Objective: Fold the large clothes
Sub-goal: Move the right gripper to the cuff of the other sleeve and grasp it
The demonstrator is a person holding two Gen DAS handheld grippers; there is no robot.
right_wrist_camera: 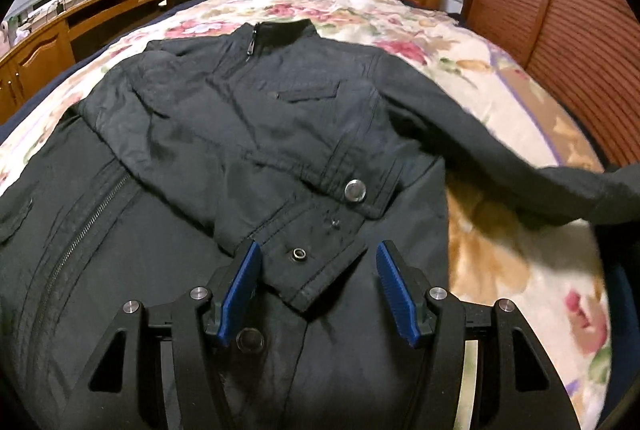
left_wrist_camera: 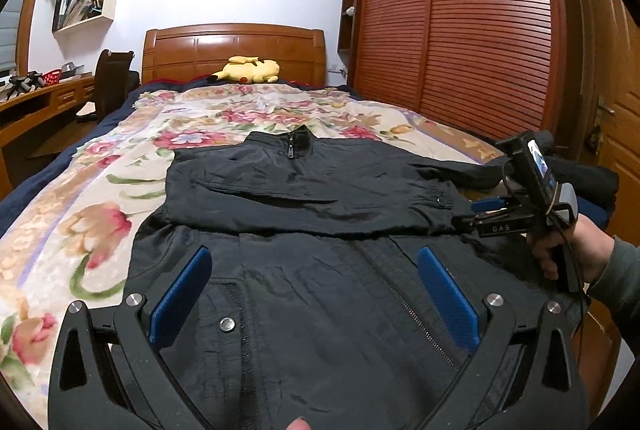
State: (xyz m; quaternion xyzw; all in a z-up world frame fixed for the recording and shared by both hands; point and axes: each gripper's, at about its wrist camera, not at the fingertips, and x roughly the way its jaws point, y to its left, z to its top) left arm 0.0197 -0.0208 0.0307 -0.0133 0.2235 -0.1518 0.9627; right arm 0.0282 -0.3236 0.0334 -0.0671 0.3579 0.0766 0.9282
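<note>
The left gripper (left_wrist_camera: 312, 294) has its two blue pads (left_wrist_camera: 180, 298) far apart. Nothing is between them. It holds nothing. Under the gap lies the black jacket (left_wrist_camera: 304, 214), and the pads hang just above its lower front. The zipper (left_wrist_camera: 404, 306) runs from the middle of the gap toward 5 o'clock, close to the right pad.

The right gripper (right_wrist_camera: 318, 292) also has its jaws apart, about half way. The pads do not press on anything. The end of one sleeve, the cuff (right_wrist_camera: 316, 258), lies in the gap between the pads, with its corner pointing to 6 o'clock. A small snap ring (right_wrist_camera: 298, 253) on the cuff sits just inside the left pad. A bigger round snap button (right_wrist_camera: 355, 189) sits at 12 o'clock from the gap. In the left wrist view, a hand (left_wrist_camera: 568, 250) holds this gripper at 3 o'clock, by the jacket's edge.

The jacket lies flat on a bed (left_wrist_camera: 80, 230) with a flower blanket. Its collar (right_wrist_camera: 280, 30) points to 12 o'clock, away from both grippers. One sleeve is folded across the chest. The other sleeve (right_wrist_camera: 520, 158) stretches out to 3 o'clock in the right wrist view and looks blurry. A yellow plush toy (left_wrist_camera: 248, 70) lies far off at 12 o'clock by the wooden headboard (left_wrist_camera: 232, 46).
</note>
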